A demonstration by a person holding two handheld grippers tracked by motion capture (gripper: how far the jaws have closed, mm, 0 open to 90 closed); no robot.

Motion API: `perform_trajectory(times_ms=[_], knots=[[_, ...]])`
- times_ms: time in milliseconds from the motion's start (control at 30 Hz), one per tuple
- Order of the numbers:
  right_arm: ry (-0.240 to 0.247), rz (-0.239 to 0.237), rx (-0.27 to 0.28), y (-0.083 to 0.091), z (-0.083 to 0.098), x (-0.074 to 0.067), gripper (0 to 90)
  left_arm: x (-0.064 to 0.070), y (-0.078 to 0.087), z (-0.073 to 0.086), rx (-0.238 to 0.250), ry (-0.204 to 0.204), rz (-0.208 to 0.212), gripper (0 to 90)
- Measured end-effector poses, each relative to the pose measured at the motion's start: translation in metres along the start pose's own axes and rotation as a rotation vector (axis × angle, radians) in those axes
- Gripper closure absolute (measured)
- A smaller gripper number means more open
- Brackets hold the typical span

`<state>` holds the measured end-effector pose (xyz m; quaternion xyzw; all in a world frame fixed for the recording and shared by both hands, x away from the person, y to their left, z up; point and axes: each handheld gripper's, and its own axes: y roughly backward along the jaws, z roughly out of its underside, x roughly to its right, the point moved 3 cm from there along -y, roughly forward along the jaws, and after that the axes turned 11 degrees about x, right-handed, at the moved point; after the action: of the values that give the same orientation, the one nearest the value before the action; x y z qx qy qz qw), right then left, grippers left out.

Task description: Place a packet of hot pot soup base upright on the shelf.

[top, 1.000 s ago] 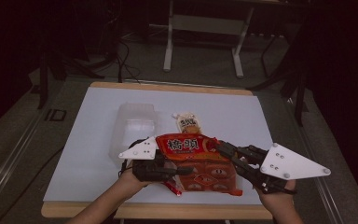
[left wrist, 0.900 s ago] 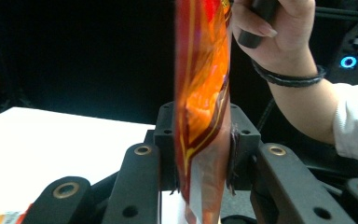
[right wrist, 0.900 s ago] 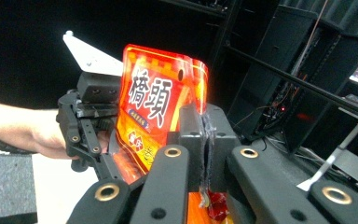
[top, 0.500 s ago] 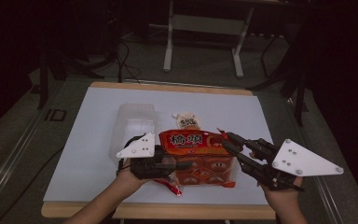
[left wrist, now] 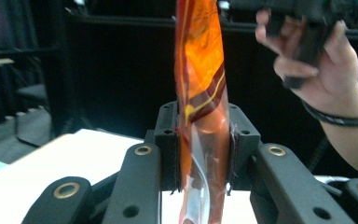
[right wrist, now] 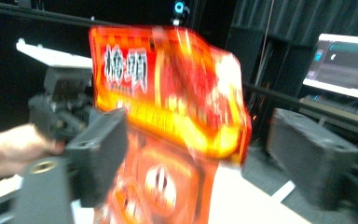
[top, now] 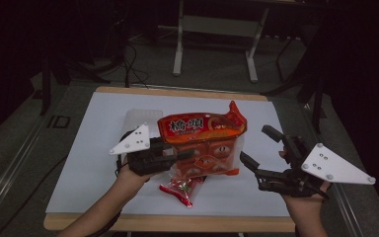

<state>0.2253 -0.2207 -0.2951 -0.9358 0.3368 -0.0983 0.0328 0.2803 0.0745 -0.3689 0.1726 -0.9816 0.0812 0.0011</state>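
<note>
Left tool [top: 180, 157] clamped on orange bag [top: 205, 143] held upright over worktop [top: 94, 148], right tool [top: 259, 150] jaws just opened wide, apparently clear of bag

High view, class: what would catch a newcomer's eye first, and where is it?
The glossy orange-red plastic snack bag stands out, held upright above the middle of the white table, its edge pinched in the left claw. At the right, the right claw gapes open, its jaws having just opened off the bag. A small red sachet lies under the bag.
</note>
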Motion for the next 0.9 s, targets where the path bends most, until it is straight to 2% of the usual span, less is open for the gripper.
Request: perform_trajectory(times_ms=[133, 233, 400, 500, 533, 567, 700, 800, 900], knots=[[-0.048, -0.016, 0.002, 0.003, 0.008, 0.006, 11.5, -0.010, 0.008, -0.012, 0.039, -0.033, -0.082, 71.7], [-0.067, -0.020, 0.009, 0.004, 0.012, 0.007, 11.5, -0.020, 0.015, -0.019, 0.068, -0.041, -0.149, 71.8], [-0.043, -0.007, -0.022, 0.005, 0.019, 0.008, 11.2, -0.037, 0.025, -0.027, 0.091, -0.076, -0.238, 71.8], [-0.017, 0.011, -0.034, 0.004, 0.024, 0.010, 11.3, -0.047, 0.032, -0.028, 0.108, -0.075, -0.269, 71.8], [-0.017, 0.011, -0.034, 0.004, 0.024, 0.010, 11.3, -0.047, 0.032, -0.028, 0.108, -0.075, -0.269, 71.8], [-0.016, 0.012, -0.037, 0.004, 0.026, 0.011, 11.4, -0.056, 0.037, -0.026, 0.119, -0.067, -0.293, 71.8], [-0.010, 0.033, -0.069, 0.004, 0.033, 0.014, 13.0, -0.071, 0.044, -0.021, 0.130, -0.075, -0.337, 71.8], [-0.001, 0.041, -0.083, 0.005, 0.037, 0.015, 13.0, -0.082, 0.050, -0.016, 0.148, -0.066, -0.362, 71.8], [0.003, 0.045, -0.097, 0.006, 0.040, 0.015, 13.0, -0.091, 0.056, -0.011, 0.143, -0.064, -0.399, 71.8]])
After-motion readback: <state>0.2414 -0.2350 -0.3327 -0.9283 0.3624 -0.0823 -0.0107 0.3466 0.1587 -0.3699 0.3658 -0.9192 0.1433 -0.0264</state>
